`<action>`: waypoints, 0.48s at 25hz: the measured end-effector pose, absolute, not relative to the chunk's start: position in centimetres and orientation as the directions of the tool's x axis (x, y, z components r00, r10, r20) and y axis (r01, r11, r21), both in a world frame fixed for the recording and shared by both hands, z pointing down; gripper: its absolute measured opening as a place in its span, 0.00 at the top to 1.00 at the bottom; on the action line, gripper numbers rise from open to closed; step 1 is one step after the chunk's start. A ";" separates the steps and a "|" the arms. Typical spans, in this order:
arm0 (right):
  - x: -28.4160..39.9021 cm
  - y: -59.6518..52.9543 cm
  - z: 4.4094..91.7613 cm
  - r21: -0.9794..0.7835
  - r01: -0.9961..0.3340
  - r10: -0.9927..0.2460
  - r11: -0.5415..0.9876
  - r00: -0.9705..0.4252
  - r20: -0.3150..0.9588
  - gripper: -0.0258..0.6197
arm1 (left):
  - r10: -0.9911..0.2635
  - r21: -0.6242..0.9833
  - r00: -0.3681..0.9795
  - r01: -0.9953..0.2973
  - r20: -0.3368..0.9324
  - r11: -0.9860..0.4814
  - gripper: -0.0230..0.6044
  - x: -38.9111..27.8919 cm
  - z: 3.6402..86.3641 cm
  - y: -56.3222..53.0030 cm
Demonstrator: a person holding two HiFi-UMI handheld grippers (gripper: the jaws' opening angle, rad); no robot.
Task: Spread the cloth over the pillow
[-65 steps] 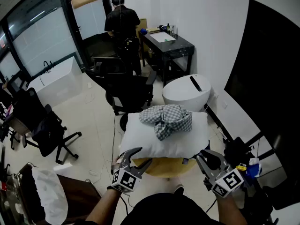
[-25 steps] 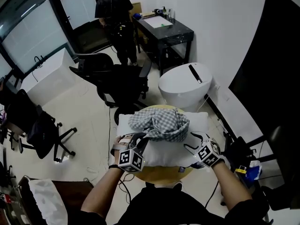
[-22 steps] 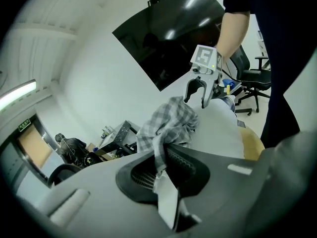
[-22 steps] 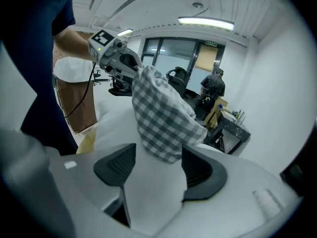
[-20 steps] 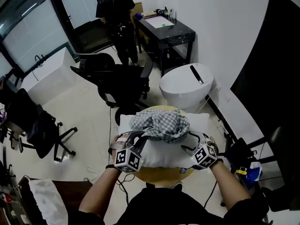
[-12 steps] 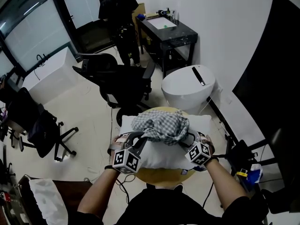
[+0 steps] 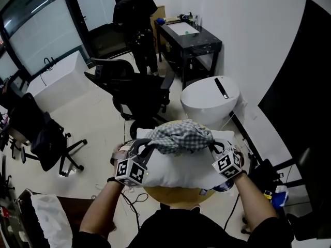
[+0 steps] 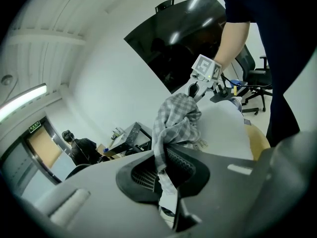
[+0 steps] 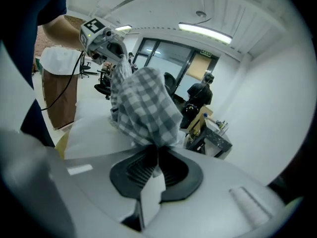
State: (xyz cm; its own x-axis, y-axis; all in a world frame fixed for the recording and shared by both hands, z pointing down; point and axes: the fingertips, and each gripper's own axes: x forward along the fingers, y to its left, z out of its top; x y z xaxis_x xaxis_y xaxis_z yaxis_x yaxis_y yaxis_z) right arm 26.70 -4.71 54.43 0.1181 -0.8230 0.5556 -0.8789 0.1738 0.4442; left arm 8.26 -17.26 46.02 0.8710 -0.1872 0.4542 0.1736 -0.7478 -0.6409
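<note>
Checked cloth over pillow, edges in left gripper, right gripper

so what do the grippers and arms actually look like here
The left gripper and the right gripper both have curved grey jaws with black ribbed pads, and each carries a white cube printed with black square markers. The right gripper's jaws have just been closing, with the checked cloth between them. The person wears a dark short-sleeved top; forearms are bare.
</note>
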 end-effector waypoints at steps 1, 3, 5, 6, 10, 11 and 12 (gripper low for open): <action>27.6 -4.7 53.4 0.451 -0.879 -0.832 0.154 0.131 0.540 0.93 | -0.197 -0.643 0.871 0.164 0.450 -0.748 0.95 8.1 45.5 -17.9; 29.3 -4.8 51.8 0.458 -0.881 -0.846 0.120 0.151 0.512 0.93 | -0.213 -0.643 0.873 0.138 0.438 -0.754 0.95 8.0 44.1 -19.1; 30.7 -4.8 50.3 0.460 -0.883 -0.857 0.093 0.164 0.489 0.93 | -0.222 -0.641 0.877 0.119 0.425 -0.758 0.95 7.9 42.9 -20.1; 31.3 -4.8 49.5 0.462 -0.883 -0.863 0.083 0.168 0.477 0.93 | -0.225 -0.643 0.879 0.114 0.421 -0.757 0.95 7.8 42.5 -20.6; 33.5 -4.6 45.5 0.493 -0.869 -0.889 0.030 0.202 0.412 0.93 | -0.243 -0.674 0.887 0.098 0.393 -0.732 0.95 7.9 39.9 -22.4; 34.1 -4.5 44.2 0.499 -0.867 -0.895 0.014 0.211 0.393 0.93 | -0.247 -0.680 0.891 0.088 0.381 -0.728 0.95 8.0 38.9 -22.9; 34.6 -4.5 42.9 0.503 -0.864 -0.902 0.000 0.218 0.374 0.93 | -0.252 -0.684 0.895 0.076 0.367 -0.725 0.95 8.2 37.8 -23.3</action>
